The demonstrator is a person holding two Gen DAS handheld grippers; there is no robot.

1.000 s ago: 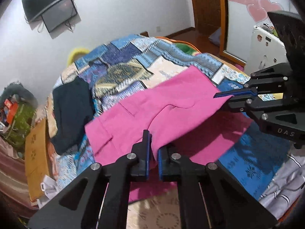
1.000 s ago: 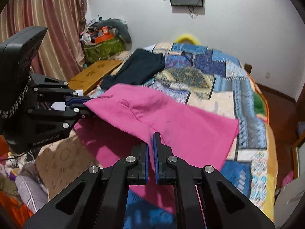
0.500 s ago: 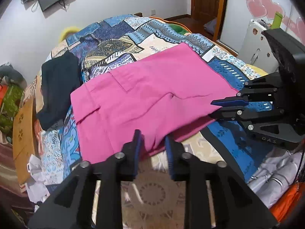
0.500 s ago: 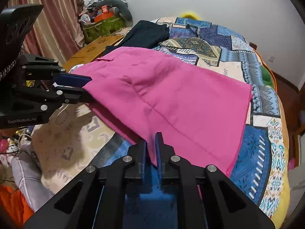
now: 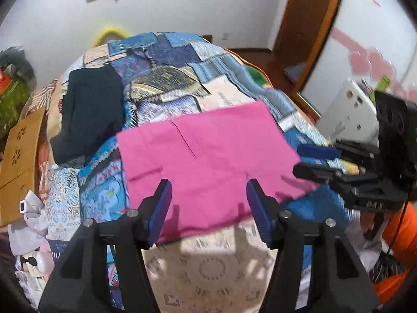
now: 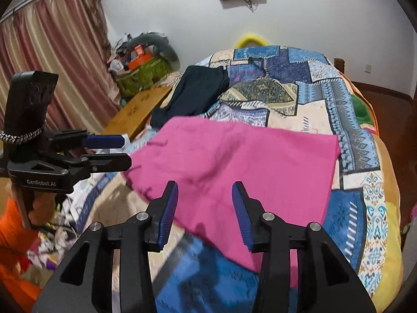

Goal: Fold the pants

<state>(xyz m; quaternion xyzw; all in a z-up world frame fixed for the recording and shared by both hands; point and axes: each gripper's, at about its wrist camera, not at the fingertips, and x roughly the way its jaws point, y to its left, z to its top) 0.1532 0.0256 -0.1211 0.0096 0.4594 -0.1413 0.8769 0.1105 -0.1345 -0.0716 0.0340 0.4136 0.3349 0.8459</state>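
While the pink pants (image 5: 208,161) lie folded mid-frame on the patchwork quilt (image 5: 166,60), the left gripper (image 5: 208,195) has just been opening, nothing between its fingers; the right gripper (image 6: 204,198) likewise.

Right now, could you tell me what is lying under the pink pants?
The pink pants lie flat on the patchwork quilt, which shows all round them. Whatever sits beneath their middle is covered. The dark garment lies beyond them.
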